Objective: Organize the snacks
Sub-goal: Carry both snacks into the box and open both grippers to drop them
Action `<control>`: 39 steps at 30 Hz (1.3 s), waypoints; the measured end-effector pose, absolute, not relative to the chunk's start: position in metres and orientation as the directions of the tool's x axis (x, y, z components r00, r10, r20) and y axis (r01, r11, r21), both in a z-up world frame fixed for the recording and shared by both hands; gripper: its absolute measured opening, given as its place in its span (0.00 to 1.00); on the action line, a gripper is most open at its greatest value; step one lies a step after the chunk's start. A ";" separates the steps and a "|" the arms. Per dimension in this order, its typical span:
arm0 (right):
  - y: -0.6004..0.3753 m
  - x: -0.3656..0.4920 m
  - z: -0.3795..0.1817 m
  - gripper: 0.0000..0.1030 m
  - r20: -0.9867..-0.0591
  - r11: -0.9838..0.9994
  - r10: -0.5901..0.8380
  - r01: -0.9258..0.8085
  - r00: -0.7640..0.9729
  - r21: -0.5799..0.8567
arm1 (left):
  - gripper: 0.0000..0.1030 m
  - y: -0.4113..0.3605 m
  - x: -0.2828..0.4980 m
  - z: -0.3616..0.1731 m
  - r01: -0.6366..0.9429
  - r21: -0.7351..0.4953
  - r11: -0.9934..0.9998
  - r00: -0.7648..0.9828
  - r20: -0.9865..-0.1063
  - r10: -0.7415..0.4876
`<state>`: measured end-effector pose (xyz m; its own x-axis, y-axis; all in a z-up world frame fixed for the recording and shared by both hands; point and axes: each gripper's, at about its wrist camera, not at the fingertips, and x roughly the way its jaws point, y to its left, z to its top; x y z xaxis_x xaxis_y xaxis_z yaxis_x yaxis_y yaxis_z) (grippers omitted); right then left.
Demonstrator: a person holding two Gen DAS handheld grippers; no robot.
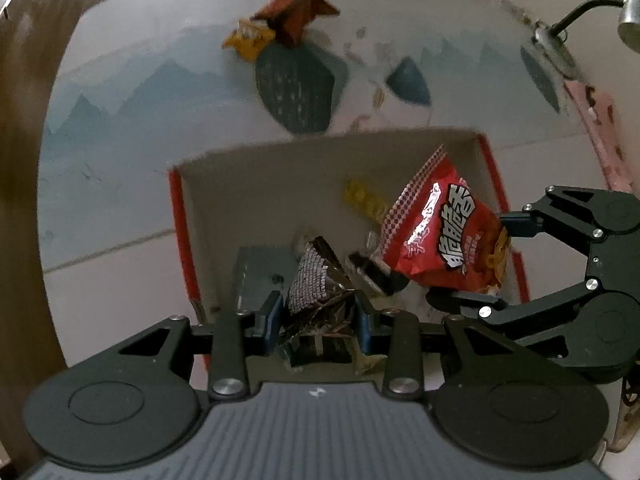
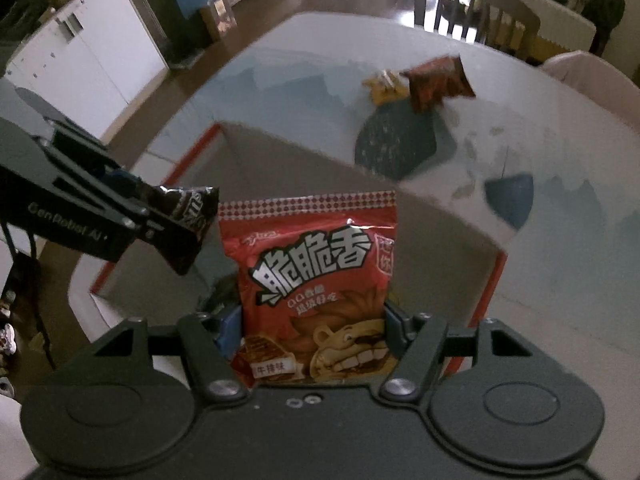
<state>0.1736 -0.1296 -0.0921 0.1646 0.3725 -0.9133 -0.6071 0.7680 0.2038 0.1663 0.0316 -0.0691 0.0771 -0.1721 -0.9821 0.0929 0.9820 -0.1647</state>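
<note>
My left gripper [image 1: 318, 308] is shut on a crumpled black-and-silver snack packet [image 1: 320, 288] over the near end of a red-rimmed cardboard box [image 1: 240, 200]. In the right wrist view that left gripper [image 2: 152, 212] comes in from the left with the same black packet [image 2: 188, 220]. My right gripper [image 2: 312, 320] is shut on a red snack bag [image 2: 316, 276] with white lettering, held over the box [image 2: 440, 240]. From the left wrist view the right gripper [image 1: 480, 262] and its red bag [image 1: 444, 232] hang above the box's right side. A yellow packet [image 1: 364, 200] and a grey-blue packet [image 1: 260, 272] lie inside.
A dark red packet [image 1: 296, 12] and a yellow packet [image 1: 248, 38] lie together on the far part of the patterned table [image 1: 120, 120]. A lamp [image 1: 628, 16] stands at the table's right edge. Beyond the table are a chair [image 2: 472, 12] and a white cabinet [image 2: 80, 48].
</note>
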 end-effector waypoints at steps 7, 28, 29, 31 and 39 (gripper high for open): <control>-0.128 0.170 -0.127 0.65 -0.939 0.785 0.315 -0.594 0.137 0.176 | 0.35 0.021 0.159 -0.100 0.102 -0.126 0.987 0.051 -0.990 -0.132; -0.121 0.183 -0.150 0.67 -0.952 0.804 0.280 -0.571 0.124 0.162 | 0.35 0.011 0.162 -0.155 0.107 -0.076 0.991 -0.029 -0.997 -0.074; -0.121 0.183 -0.150 0.67 -0.952 0.804 0.280 -0.572 0.123 0.162 | 0.35 0.012 0.162 -0.156 0.103 -0.080 0.991 -0.028 -0.997 -0.078; -0.121 0.184 -0.149 0.68 -0.951 0.805 0.281 -0.571 0.125 0.163 | 0.35 0.015 0.163 -0.156 0.098 -0.089 0.991 -0.029 -0.996 -0.087; -0.128 0.184 -0.141 0.77 -0.942 0.809 0.307 -0.558 0.137 0.183 | 0.43 0.017 0.159 -0.152 0.101 -0.111 0.989 -0.007 -0.994 -0.111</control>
